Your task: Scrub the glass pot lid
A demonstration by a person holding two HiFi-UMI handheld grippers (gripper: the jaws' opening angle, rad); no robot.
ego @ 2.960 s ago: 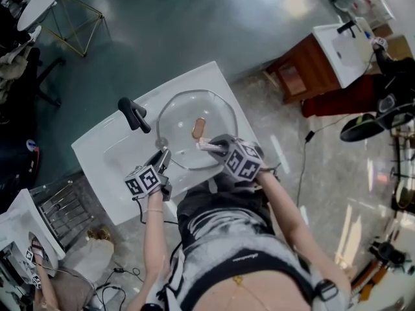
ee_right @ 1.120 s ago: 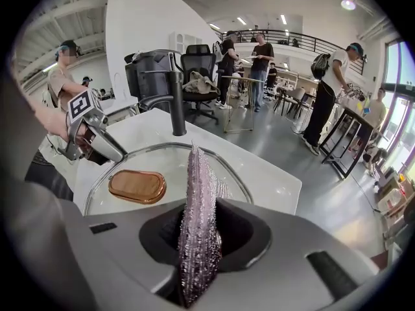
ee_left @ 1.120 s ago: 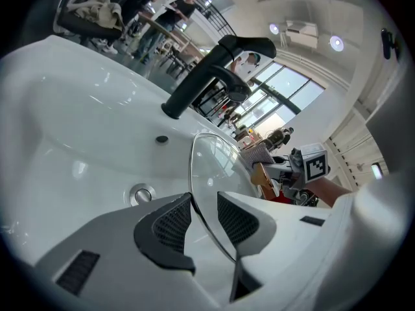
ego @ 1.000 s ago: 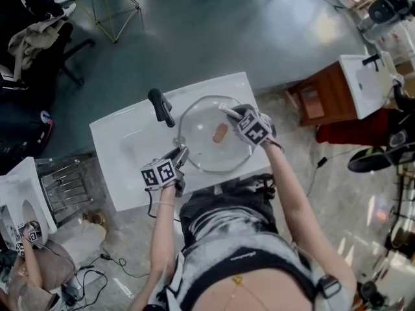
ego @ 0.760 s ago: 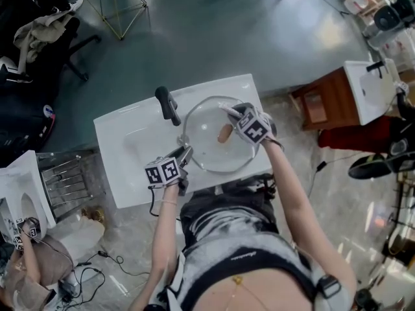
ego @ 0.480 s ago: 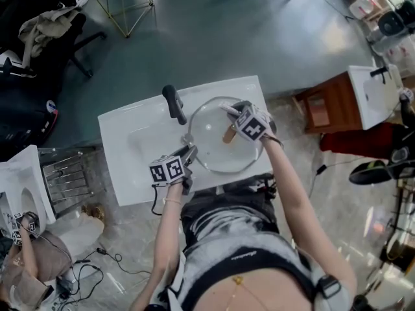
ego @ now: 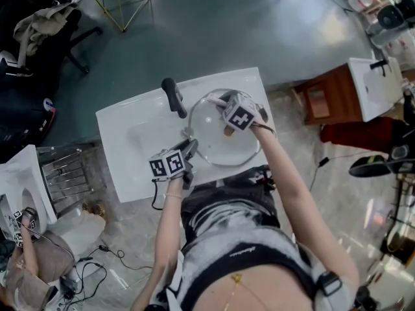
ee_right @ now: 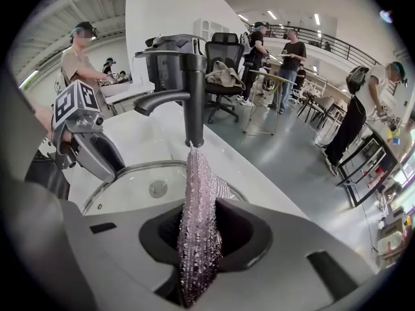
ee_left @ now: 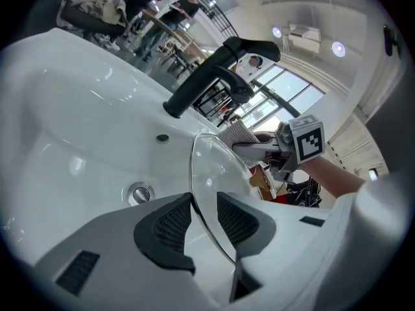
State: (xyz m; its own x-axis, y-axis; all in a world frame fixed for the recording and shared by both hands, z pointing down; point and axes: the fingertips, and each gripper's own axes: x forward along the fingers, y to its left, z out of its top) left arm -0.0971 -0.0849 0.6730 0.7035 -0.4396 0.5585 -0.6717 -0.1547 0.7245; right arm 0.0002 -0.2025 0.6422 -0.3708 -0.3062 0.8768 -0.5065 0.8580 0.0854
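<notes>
Your left tool (ee_left: 204,220) pinches the near rim of the glass pot lid (ego: 237,146) over the sink (ego: 126,141). Your right tool (ee_right: 198,241) clamps a scrub cloth (ee_right: 196,199) at the lid's far edge, so scrubbing looks under way, not finished.

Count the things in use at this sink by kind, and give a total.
glass lid: 1
scrubbing cloth: 1
tap: 1
sink: 1
grippers: 2 (left gripper, right gripper)
Total: 6
</notes>
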